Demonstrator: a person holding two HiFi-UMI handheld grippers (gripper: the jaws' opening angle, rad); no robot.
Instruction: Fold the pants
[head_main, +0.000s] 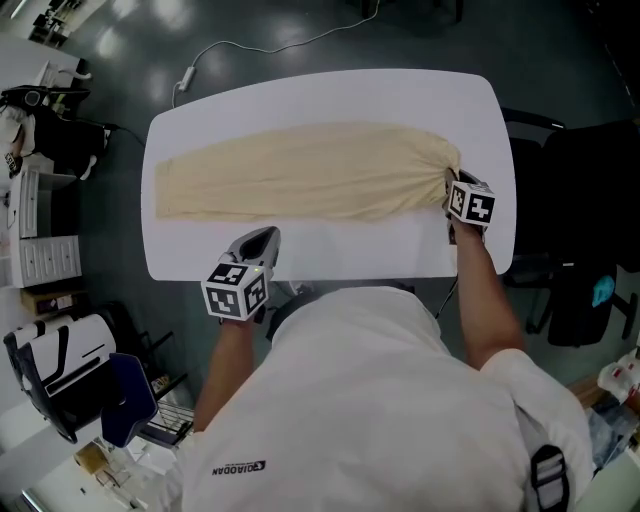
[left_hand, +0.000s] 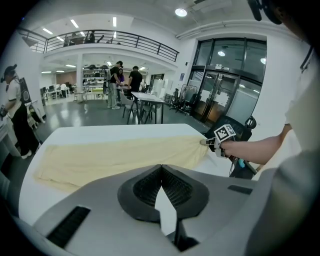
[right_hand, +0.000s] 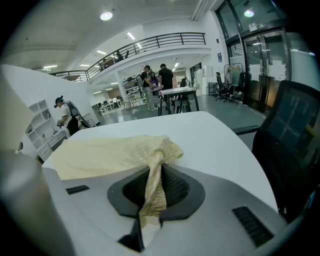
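Observation:
Cream pants (head_main: 300, 175) lie flat along the white table (head_main: 330, 90), stretched from left to right. My right gripper (head_main: 450, 185) is at their right end, shut on a bunched fold of the cloth, which is raised a little off the table. In the right gripper view the gathered fabric (right_hand: 152, 185) runs down between the jaws of the right gripper (right_hand: 156, 167). My left gripper (head_main: 266, 238) hovers over the table's near edge, apart from the pants, with its jaws meeting at the tips and nothing in them. From the left gripper (left_hand: 161, 167), the pants (left_hand: 115, 155) and the right gripper (left_hand: 207, 142) show ahead.
A black chair (head_main: 580, 220) stands just right of the table. A cable (head_main: 260, 50) trails on the floor beyond the far edge. Shelving and boxes (head_main: 40, 240) crowd the left side. People (left_hand: 120, 82) stand at tables far back in the hall.

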